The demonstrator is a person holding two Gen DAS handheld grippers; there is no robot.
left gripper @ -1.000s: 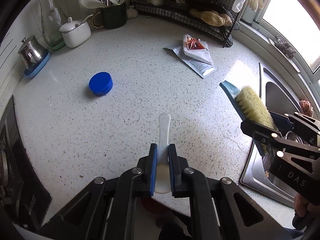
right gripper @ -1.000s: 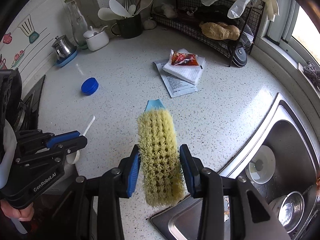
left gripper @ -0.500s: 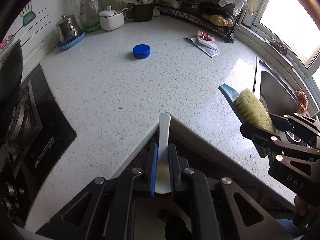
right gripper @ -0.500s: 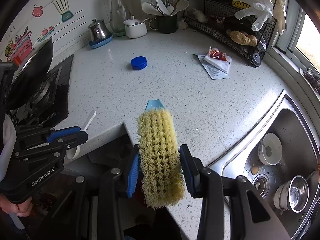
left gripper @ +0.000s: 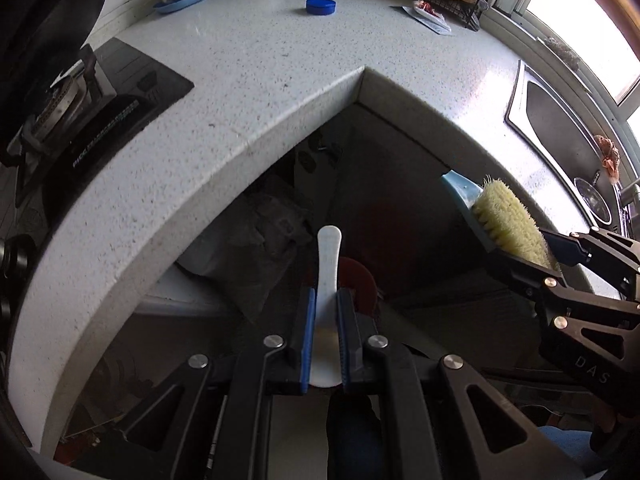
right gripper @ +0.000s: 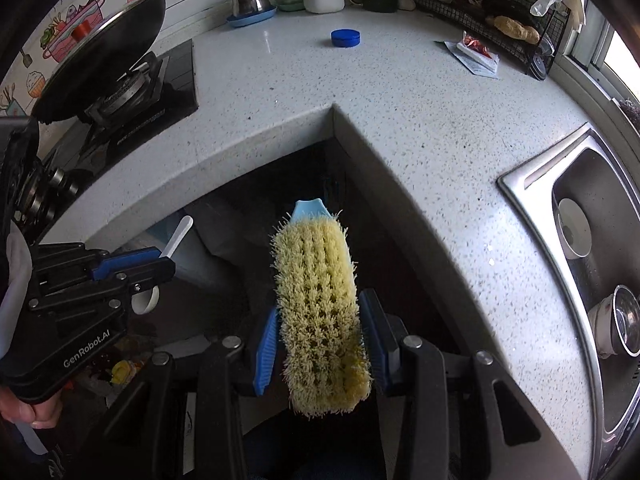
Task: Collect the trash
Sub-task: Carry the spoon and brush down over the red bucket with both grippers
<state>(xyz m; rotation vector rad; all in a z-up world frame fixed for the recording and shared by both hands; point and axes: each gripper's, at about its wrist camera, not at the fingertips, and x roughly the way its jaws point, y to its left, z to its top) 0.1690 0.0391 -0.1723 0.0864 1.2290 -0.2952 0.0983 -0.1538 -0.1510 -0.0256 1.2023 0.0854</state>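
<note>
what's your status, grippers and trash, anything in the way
Left gripper shut on white spoon. Right gripper shut on scrub brush. Both past the counter edge, over the dark gap below; nothing blocking.

"GenRobot.AI" on left gripper (right gripper: 164, 264), "DAS" on right gripper (left gripper: 516, 236)

I see a white spoon (left gripper: 329, 256) between blue pads (left gripper: 307, 336), and a brush (right gripper: 320, 304) with pale yellow bristles on a light blue back. The countertop (right gripper: 400, 92) is white, speckled dark. A blue lid (right gripper: 345, 37) sits on it; the wall tiles (right gripper: 60, 28) carry colourful cartoon cookware.
</note>
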